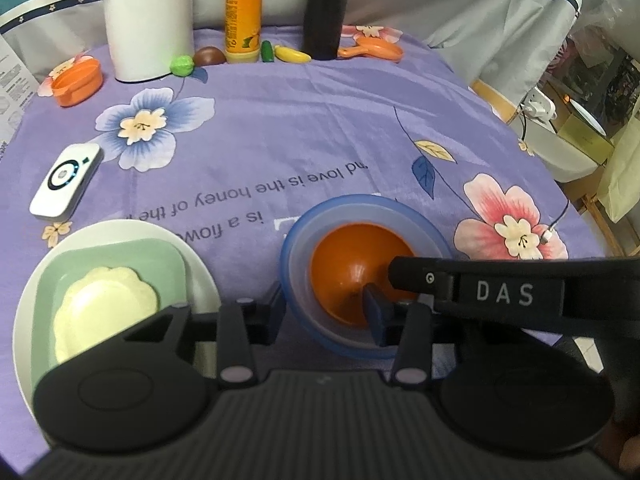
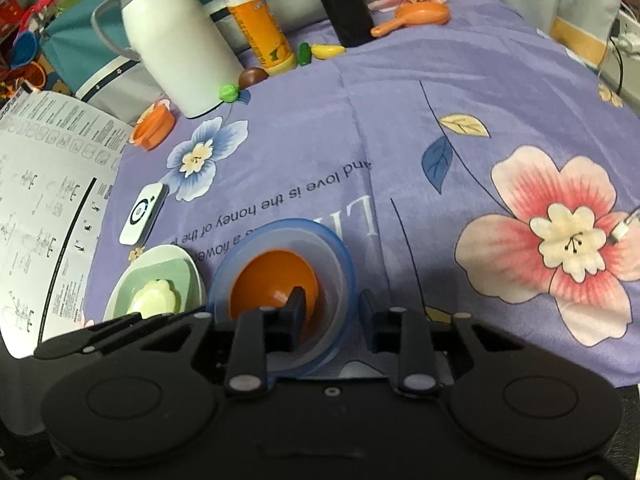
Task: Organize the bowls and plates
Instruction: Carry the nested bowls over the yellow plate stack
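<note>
A blue translucent bowl (image 1: 344, 202) (image 2: 288, 224) holds a frosted bowl (image 1: 404, 220) and, innermost, an orange bowl (image 1: 352, 256) (image 2: 272, 276). My left gripper (image 1: 326, 308) grips the stack's near-left rim, one finger outside the blue wall and one inside the orange bowl. My right gripper (image 2: 332, 312) clamps the right rim the same way; one of its fingers (image 1: 404, 274) reaches in from the right. To the left sits a white round plate (image 1: 196, 264) (image 2: 192, 264) carrying a green square plate (image 1: 120, 256) and a cream flower-shaped dish (image 1: 104, 304) (image 2: 154, 300).
The table wears a purple floral cloth (image 1: 280, 128). Along the back stand a white jug (image 1: 148, 20), an orange bottle (image 1: 242, 12), a black cylinder (image 1: 324, 8), small toy foods, an orange toy pan (image 1: 376, 50) and orange pot (image 1: 78, 80). A white device (image 1: 66, 182) and printed sheet (image 2: 44, 208) lie left.
</note>
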The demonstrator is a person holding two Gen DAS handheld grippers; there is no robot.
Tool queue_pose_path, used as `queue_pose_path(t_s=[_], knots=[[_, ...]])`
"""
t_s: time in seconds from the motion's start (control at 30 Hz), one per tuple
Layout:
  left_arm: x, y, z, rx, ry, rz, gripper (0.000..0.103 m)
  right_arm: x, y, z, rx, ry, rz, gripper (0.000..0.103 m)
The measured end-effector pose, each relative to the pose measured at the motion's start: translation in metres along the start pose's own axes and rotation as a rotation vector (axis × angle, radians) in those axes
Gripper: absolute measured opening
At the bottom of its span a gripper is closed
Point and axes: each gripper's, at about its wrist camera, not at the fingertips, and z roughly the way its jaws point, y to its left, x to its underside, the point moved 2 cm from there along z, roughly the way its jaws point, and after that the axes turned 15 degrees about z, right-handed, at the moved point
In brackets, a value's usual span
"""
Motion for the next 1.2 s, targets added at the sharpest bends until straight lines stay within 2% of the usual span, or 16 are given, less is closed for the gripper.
queue_pose_path(t_s=[0.27, 0.53, 0.9, 1.2], knots=[[-0.002, 0.028, -0.025, -0.046, -0.041, -0.054, 0.041, -0.003, 0.038, -0.010, -0.011, -0.026, -0.076, 0.029], [0.010, 0.072, -0.052, -0.104, -0.058, -0.119, 0.041, 0.003, 0.095, -0.007, -0.052, -0.020, -0.168, 0.029], [0.041, 0.127, -0.071, -0.171, -0.018, -0.195, 0.041, 0.029, 0.168, 0.023, -0.095, 0.092, -0.253, 0.029], [0.056, 0.142, -0.065, -0.153, 0.018, -0.227, 0.041, 0.043, 0.184, 0.042, -0.079, 0.164, -0.254, 0.029]])
